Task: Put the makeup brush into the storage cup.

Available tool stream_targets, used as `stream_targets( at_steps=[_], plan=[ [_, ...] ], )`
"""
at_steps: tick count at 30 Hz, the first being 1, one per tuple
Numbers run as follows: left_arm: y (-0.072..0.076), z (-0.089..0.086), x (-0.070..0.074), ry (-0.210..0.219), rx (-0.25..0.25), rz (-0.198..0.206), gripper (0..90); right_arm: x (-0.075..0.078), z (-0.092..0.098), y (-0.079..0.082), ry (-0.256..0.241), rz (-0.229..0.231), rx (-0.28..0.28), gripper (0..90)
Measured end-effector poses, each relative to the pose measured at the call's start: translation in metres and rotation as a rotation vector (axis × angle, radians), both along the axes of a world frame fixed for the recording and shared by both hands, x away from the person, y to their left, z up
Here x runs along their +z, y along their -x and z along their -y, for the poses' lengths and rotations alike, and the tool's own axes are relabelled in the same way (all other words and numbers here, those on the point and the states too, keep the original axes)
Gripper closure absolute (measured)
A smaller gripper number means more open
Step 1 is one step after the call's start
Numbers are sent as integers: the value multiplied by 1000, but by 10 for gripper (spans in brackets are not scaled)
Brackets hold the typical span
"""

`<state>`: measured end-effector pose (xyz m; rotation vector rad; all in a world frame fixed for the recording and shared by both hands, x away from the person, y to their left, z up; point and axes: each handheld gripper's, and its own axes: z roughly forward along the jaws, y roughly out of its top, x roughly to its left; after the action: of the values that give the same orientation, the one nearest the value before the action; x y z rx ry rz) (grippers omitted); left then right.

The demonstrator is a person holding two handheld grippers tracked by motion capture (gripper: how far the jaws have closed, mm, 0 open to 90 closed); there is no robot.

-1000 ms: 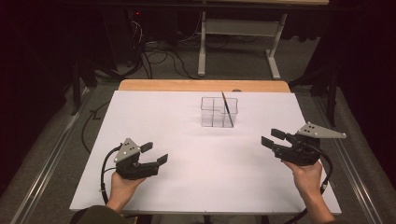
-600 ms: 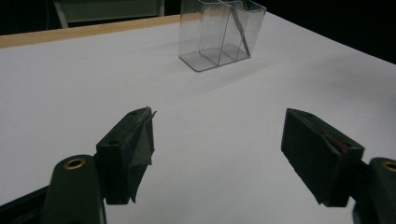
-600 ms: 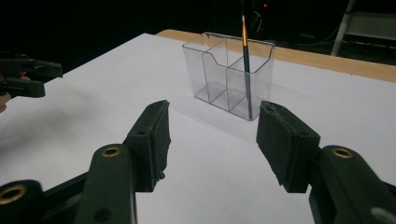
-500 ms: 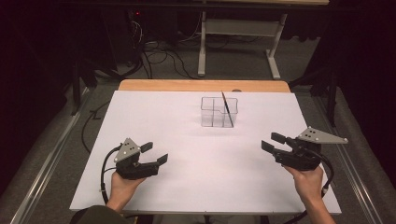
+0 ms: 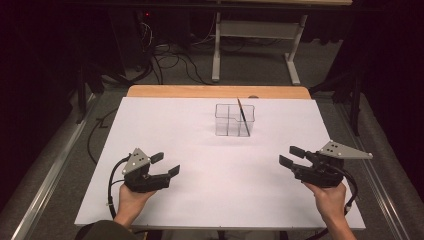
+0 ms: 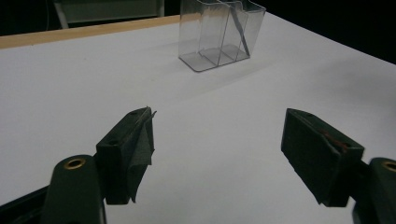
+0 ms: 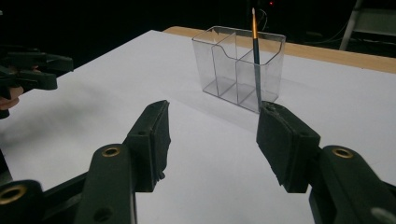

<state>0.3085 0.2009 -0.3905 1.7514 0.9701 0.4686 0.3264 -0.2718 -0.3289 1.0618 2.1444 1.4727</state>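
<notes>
Both tongs, left and right, gape wide and empty, well short of the clear organizer holding a brush; judged: work finished or unstarted, next reach toward that organizer.

A white table top lies bare between the left gripper and the right gripper, which sit well apart near the front edge with jaws spread. The 1 obstacle is a clear 3-compartment holder standing toward the far edge, with a thin brush leaning upright inside. Bare surface surrounds the holder on every side.
</notes>
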Motion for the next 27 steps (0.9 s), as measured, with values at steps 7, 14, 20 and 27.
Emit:
stream_targets(
  at_steps=[7,14,20,27],
  plan=[
    [0,0,0,-4,-3,1,256,-3,2,3,-10,-3,3,456],
    [0,0,0,-6,-5,1,256,-5,4,7,-19,-5,-3,456],
    [0,1,0,-4,-5,-1,256,-9,5,11,-21,-9,-1,456],
    [0,1,0,-3,-4,-1,256,-16,8,13,-18,-21,-8,456]
  ],
)
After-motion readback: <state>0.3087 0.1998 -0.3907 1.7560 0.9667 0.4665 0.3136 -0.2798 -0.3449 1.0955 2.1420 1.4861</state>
